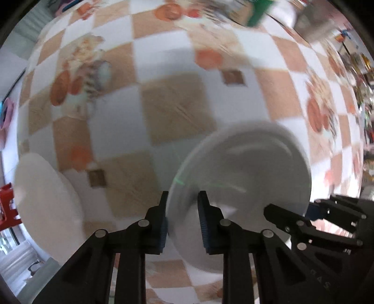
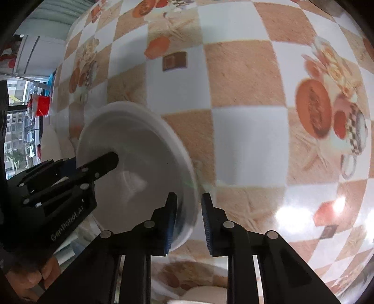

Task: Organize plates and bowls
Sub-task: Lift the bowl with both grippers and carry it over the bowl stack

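Note:
A white bowl (image 1: pixel 245 177) is held tilted above the checkered tablecloth, blurred by motion. My left gripper (image 1: pixel 182 210) has its fingers astride the bowl's left rim, one inside and one outside. My right gripper (image 2: pixel 187 210) straddles the opposite rim of the same bowl (image 2: pixel 140 168). Both grip the rim with a small gap between the fingers. The right gripper shows at the lower right of the left wrist view (image 1: pixel 303 217), and the left gripper shows at the left of the right wrist view (image 2: pixel 77 173). A white plate (image 1: pixel 44 208) lies at the lower left.
The tablecloth (image 1: pixel 177 110) has orange and white squares with food prints. A green box (image 1: pixel 257 11) and clutter sit at the far edge. A red object (image 2: pixel 42 105) stands past the table's left side. Another pale dish (image 2: pixel 205 292) shows at the bottom edge.

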